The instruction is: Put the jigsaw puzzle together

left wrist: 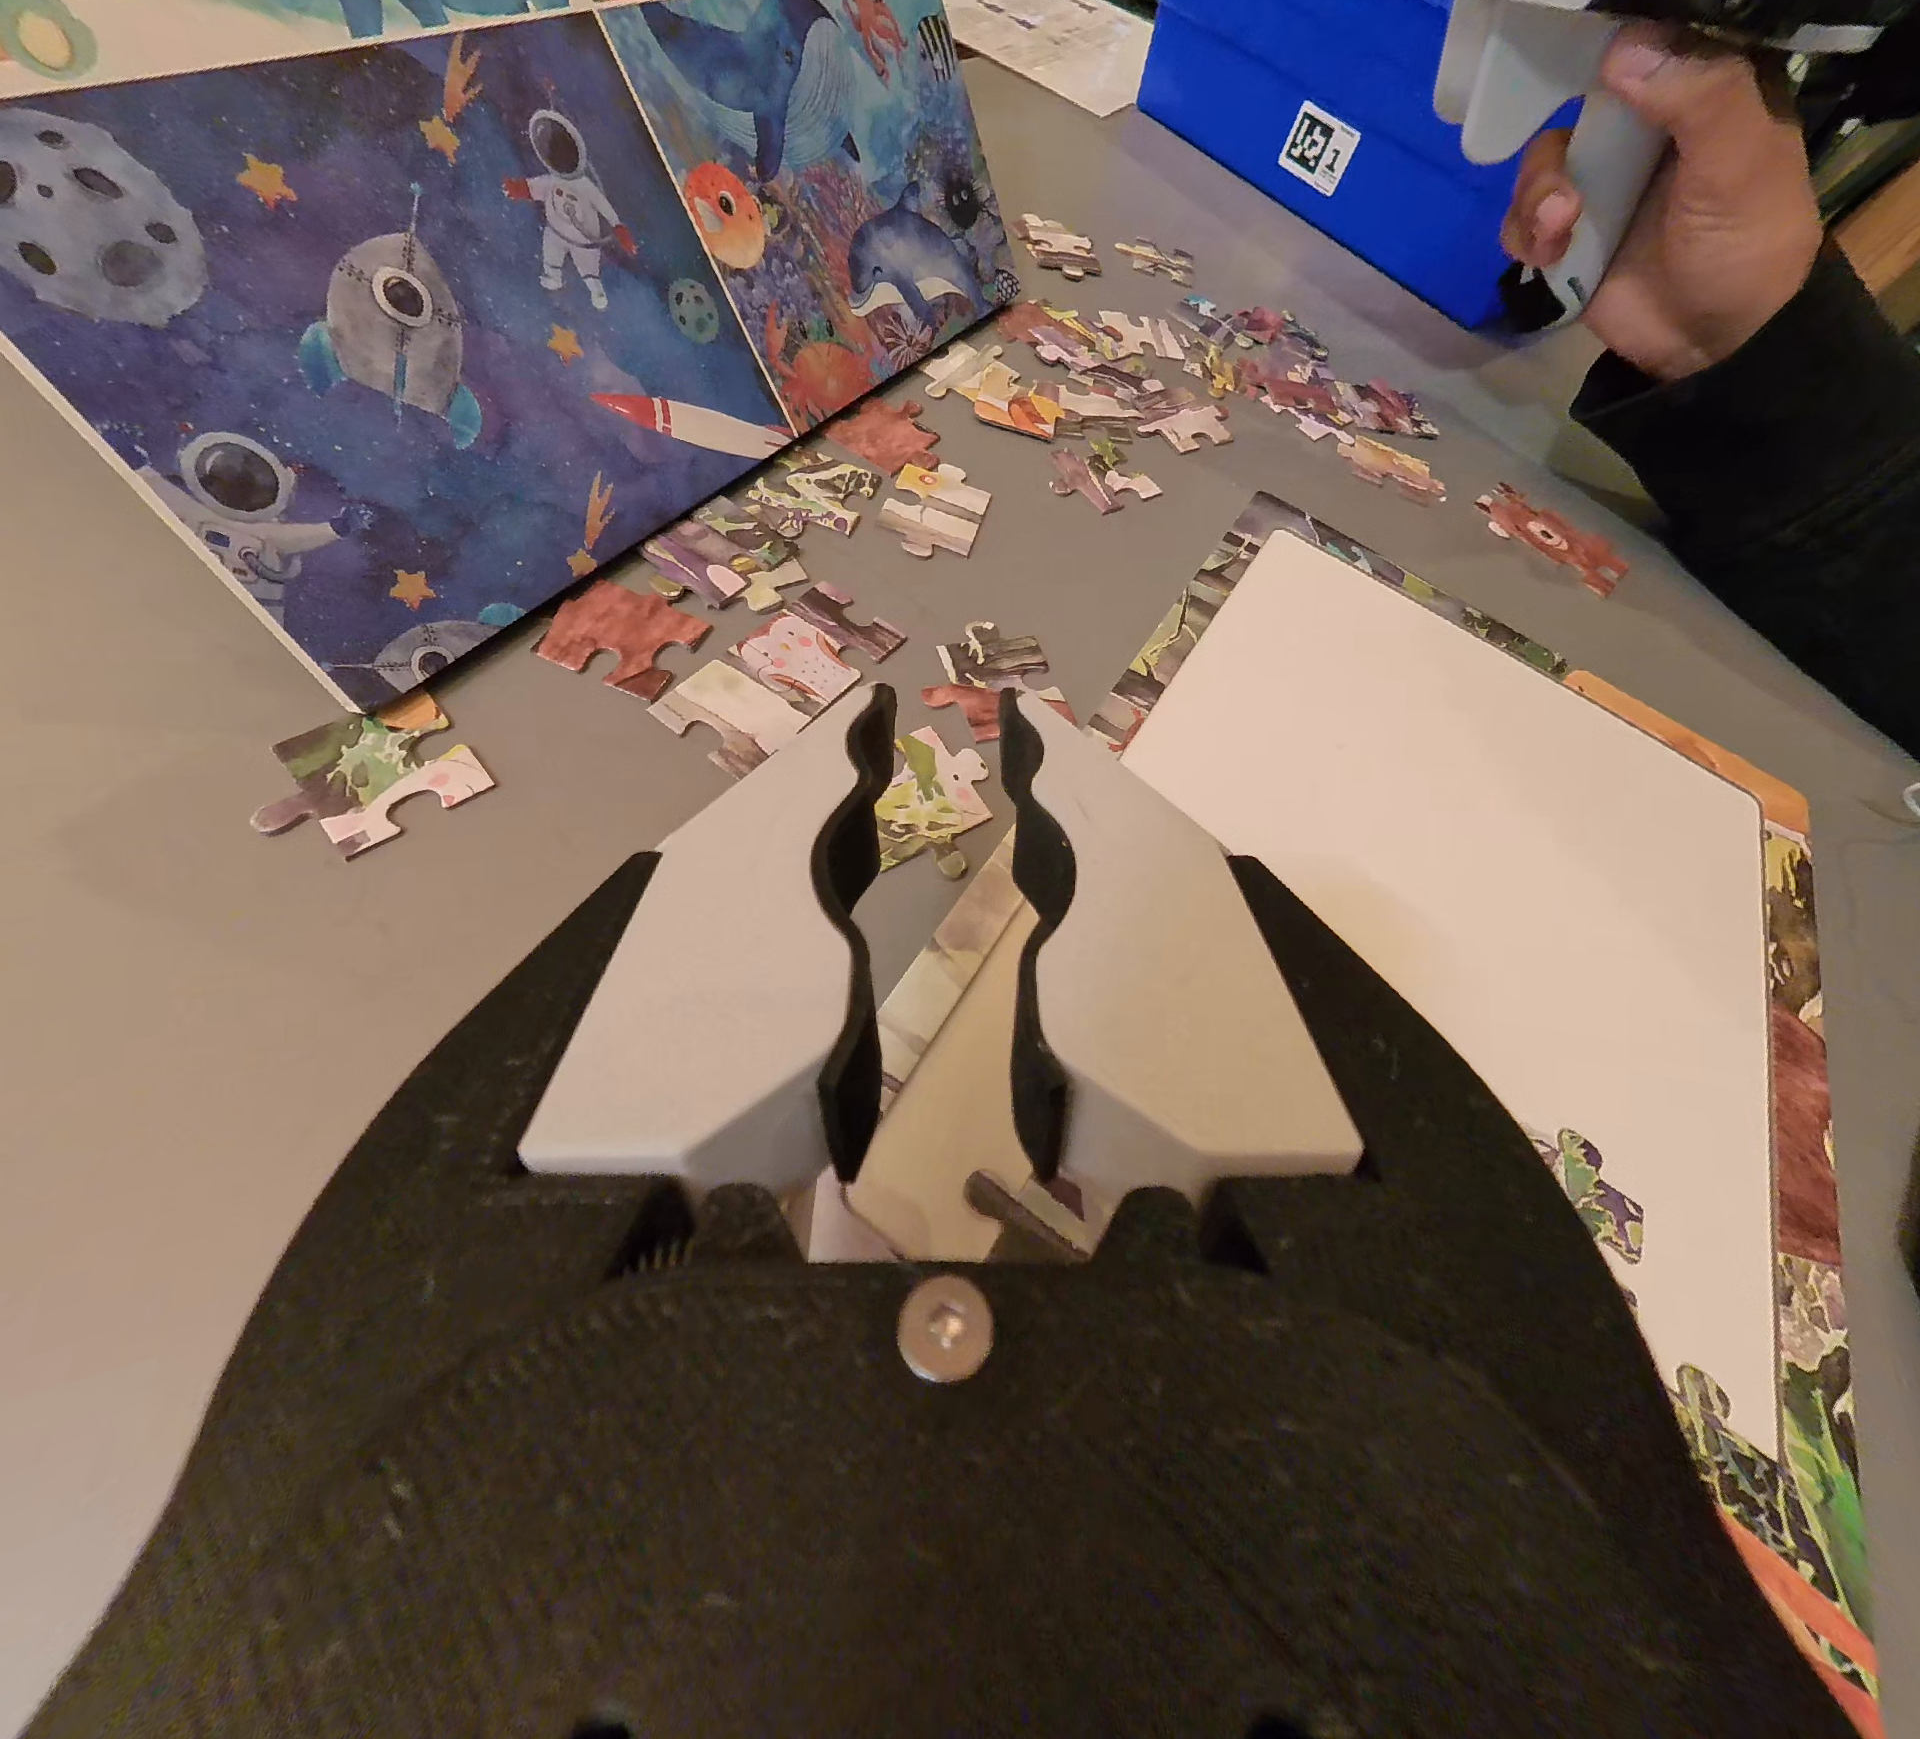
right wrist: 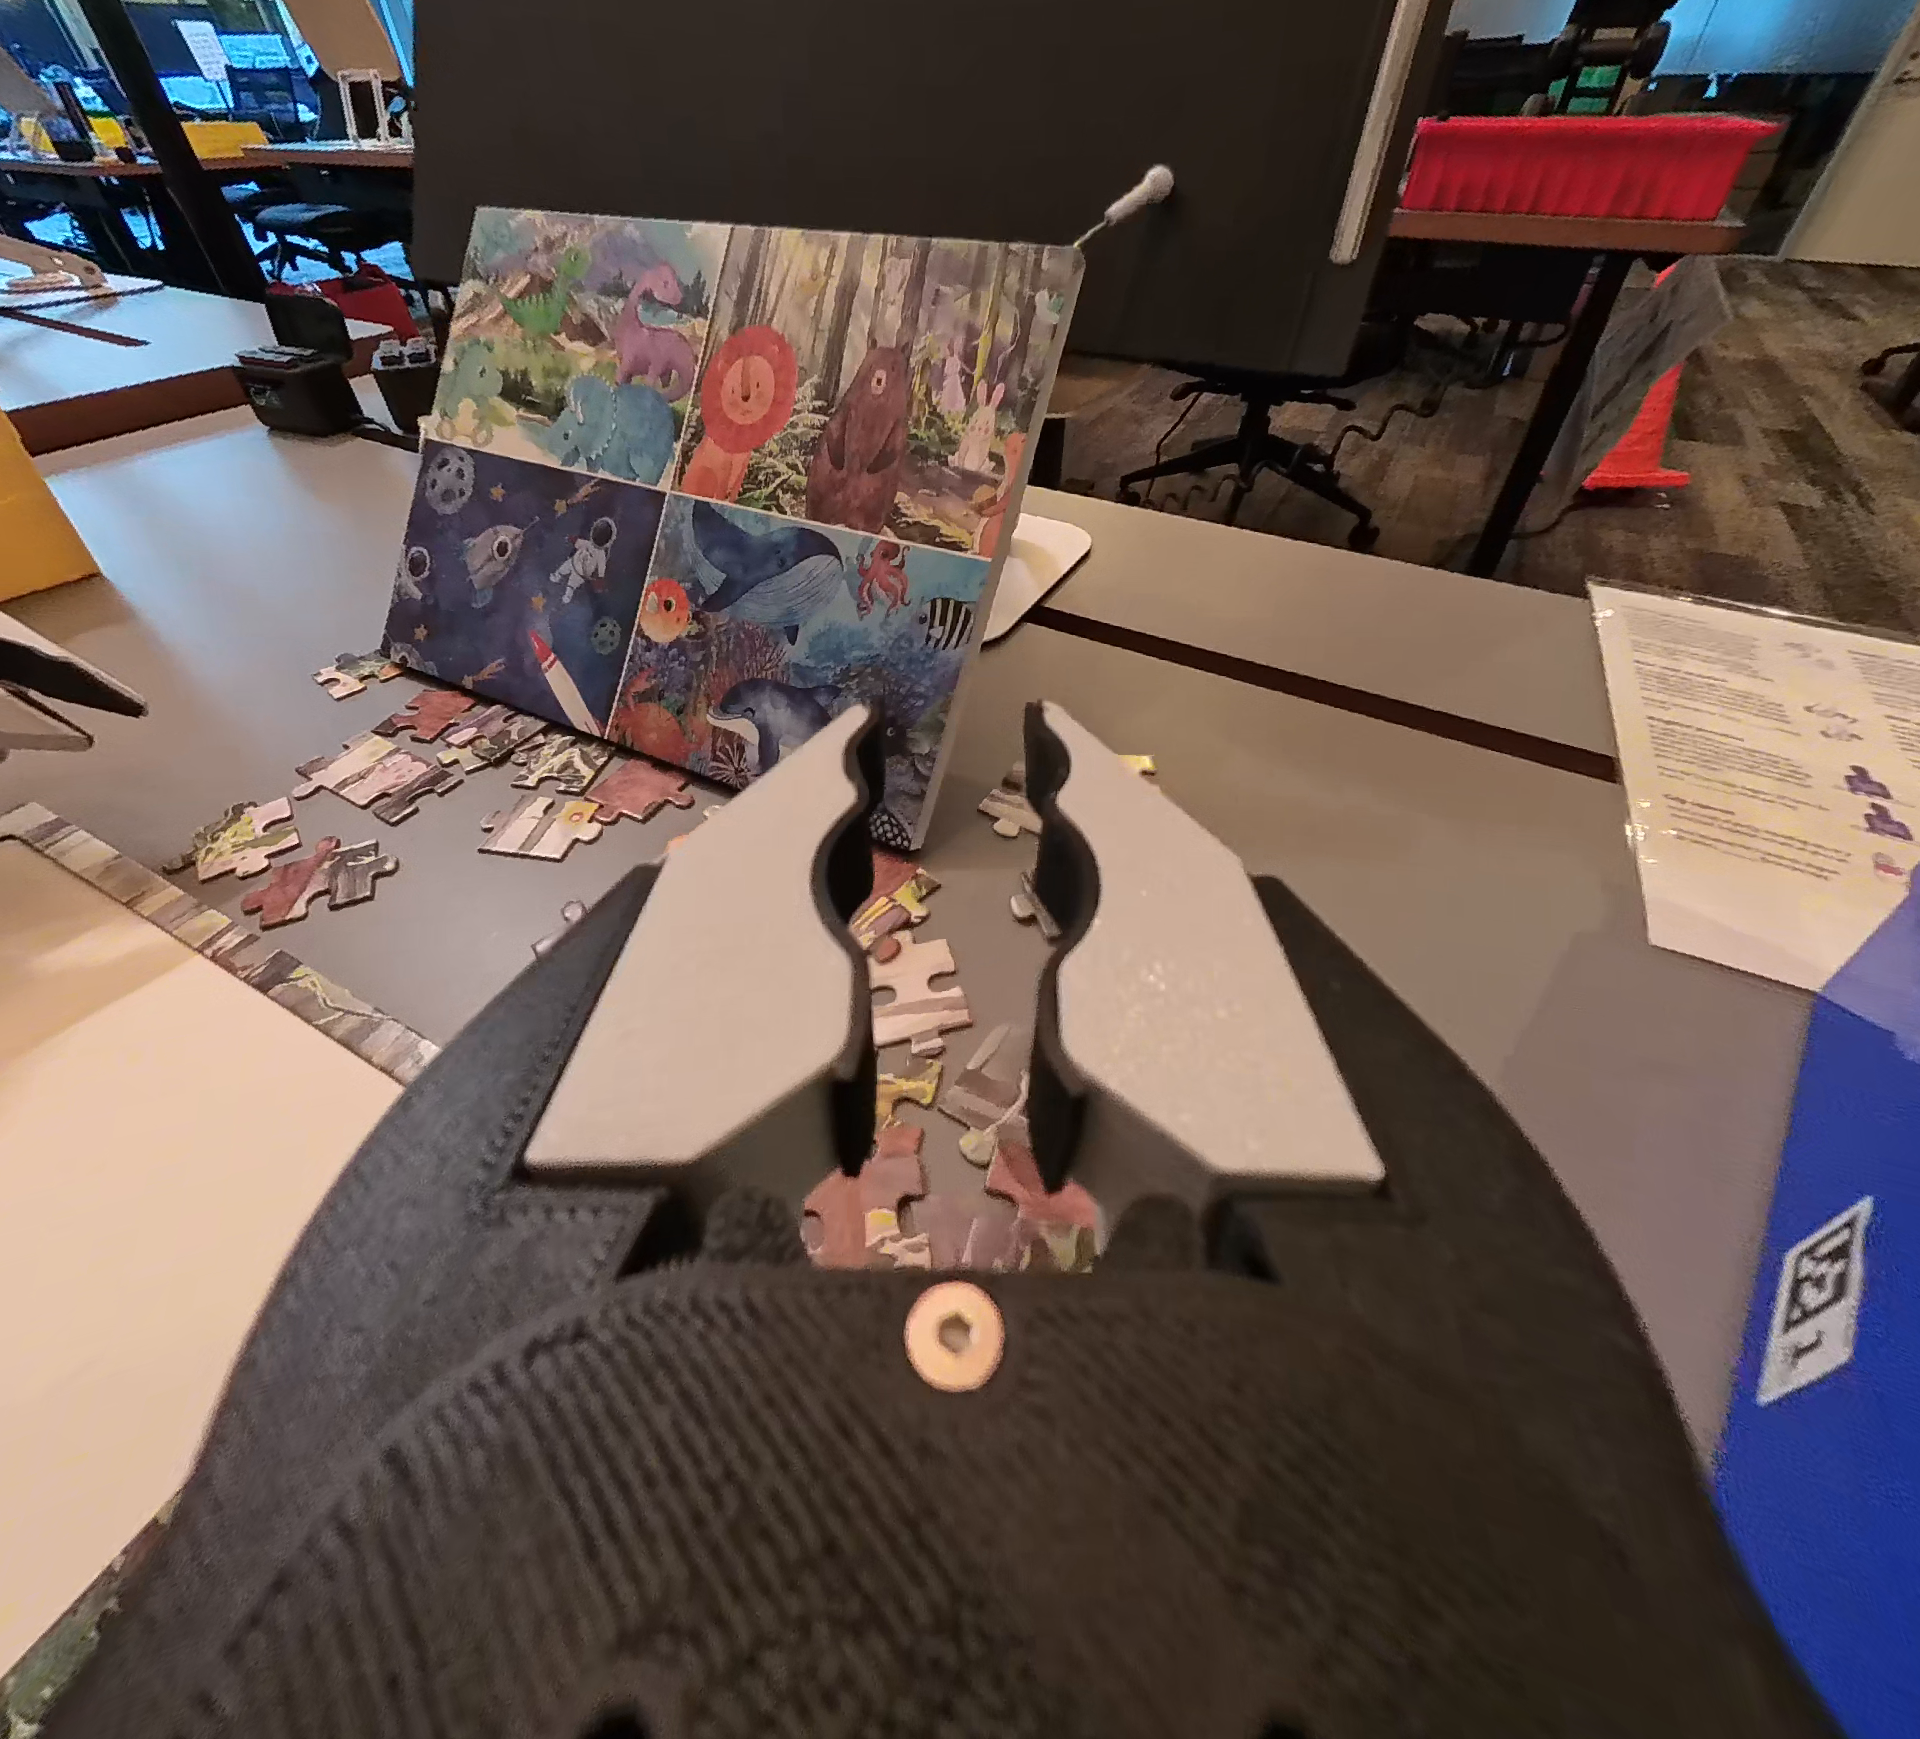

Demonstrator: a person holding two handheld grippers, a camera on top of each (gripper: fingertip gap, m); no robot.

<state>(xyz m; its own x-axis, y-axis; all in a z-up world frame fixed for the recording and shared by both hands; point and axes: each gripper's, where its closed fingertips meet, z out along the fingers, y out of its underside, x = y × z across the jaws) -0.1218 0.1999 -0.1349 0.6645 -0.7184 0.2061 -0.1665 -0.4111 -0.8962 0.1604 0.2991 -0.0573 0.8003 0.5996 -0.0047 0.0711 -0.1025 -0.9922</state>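
The puzzle tray (left wrist: pixel 1455 910) is a white board with a picture border along its edges; it also shows in the right wrist view (right wrist: pixel 156 1045). Several loose puzzle pieces (left wrist: pixel 1143 380) lie scattered on the grey table between the tray and the upright picture box (left wrist: pixel 416 287). My left gripper (left wrist: pixel 948 713) is open and empty, above the tray's near-left corner, with pieces just beyond its tips. My right gripper (right wrist: pixel 951 733) is open and empty, hovering over loose pieces (right wrist: pixel 914 983) in front of the picture box (right wrist: pixel 727 494).
A blue bin (left wrist: pixel 1299 131) stands at the table's far right, close to my right gripper (right wrist: pixel 1829 1274). A printed sheet (right wrist: pixel 1766 754) lies beside it. A hand (left wrist: pixel 1683 235) holds the right gripper's handle above the pieces. Office chairs and desks stand beyond the table. There is about 30 cm between the tips of the two grippers.
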